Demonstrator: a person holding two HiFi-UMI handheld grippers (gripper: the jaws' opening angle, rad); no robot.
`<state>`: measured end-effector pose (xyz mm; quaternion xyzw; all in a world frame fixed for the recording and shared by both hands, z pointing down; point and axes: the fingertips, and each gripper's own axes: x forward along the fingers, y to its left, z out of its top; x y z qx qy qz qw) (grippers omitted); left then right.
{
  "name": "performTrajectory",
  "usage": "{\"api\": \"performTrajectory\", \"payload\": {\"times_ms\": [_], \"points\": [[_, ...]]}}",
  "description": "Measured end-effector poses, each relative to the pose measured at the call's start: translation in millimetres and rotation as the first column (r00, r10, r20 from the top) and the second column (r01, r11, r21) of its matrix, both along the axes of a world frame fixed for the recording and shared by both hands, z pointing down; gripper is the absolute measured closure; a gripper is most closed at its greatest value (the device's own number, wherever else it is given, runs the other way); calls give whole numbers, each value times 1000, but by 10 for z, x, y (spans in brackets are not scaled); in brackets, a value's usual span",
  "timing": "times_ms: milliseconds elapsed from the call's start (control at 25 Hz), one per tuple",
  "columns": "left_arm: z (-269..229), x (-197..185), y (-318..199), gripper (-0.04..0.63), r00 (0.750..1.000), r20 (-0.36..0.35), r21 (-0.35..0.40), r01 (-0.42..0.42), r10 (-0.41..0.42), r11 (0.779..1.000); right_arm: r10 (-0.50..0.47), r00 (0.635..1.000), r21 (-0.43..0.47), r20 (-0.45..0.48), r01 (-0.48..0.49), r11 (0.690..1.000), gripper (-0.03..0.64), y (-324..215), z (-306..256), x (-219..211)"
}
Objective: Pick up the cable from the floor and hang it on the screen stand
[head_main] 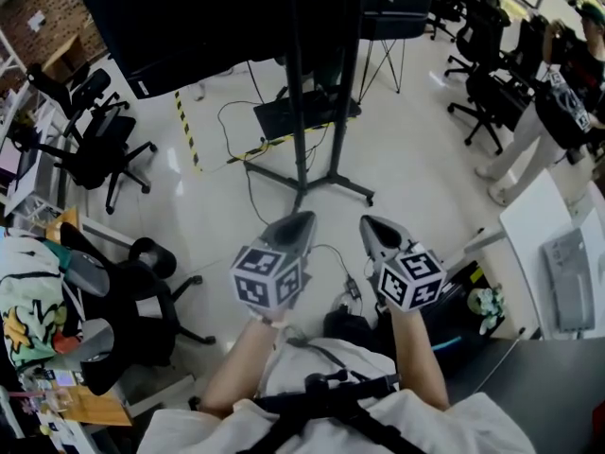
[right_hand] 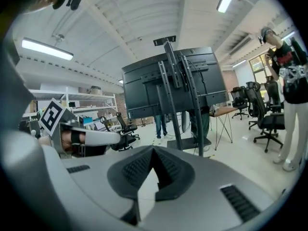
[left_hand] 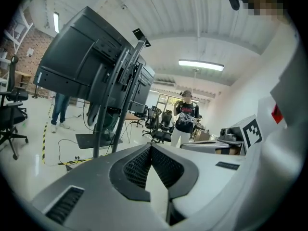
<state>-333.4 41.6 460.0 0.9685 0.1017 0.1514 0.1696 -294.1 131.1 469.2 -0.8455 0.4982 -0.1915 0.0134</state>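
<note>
The tall black screen stand (head_main: 299, 93) rises straight ahead, its wheeled base (head_main: 314, 183) on the pale floor and the dark screen (head_main: 189, 17) mounted on it. A thin black cable (head_main: 249, 180) lies on the floor left of the base and loops away behind it. Another stretch of cable (head_main: 335, 252) with a small plug block (head_main: 353, 289) lies between my grippers. My left gripper (head_main: 301, 219) and right gripper (head_main: 370, 225) are side by side, pointing at the stand, short of its base. Both are shut and empty. The stand (left_hand: 107, 109) (right_hand: 180, 105) fills both gripper views.
Black office chairs stand at the left (head_main: 99, 149), near left (head_main: 142, 301) and far right (head_main: 482, 74). A person (head_main: 558, 112) stands at the right beside a white desk (head_main: 544, 253). Yellow-black tape (head_main: 187, 130) marks the floor. A dark bag (head_main: 348, 327) lies at my feet.
</note>
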Motion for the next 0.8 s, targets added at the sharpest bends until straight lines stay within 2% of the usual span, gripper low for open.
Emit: {"api": "performTrajectory", "payload": {"times_ms": [360,800], "points": [[-102,-71,11,594,1000,-25,3,8,-8,1000,-12,1000,4,-18,12,1000,606,-18,-54,-96],[-100,167,23,594,1000,-26,10,-1,1,1000,-1,1000,19,-13,1,1000,606,-7,-31,161]]}}
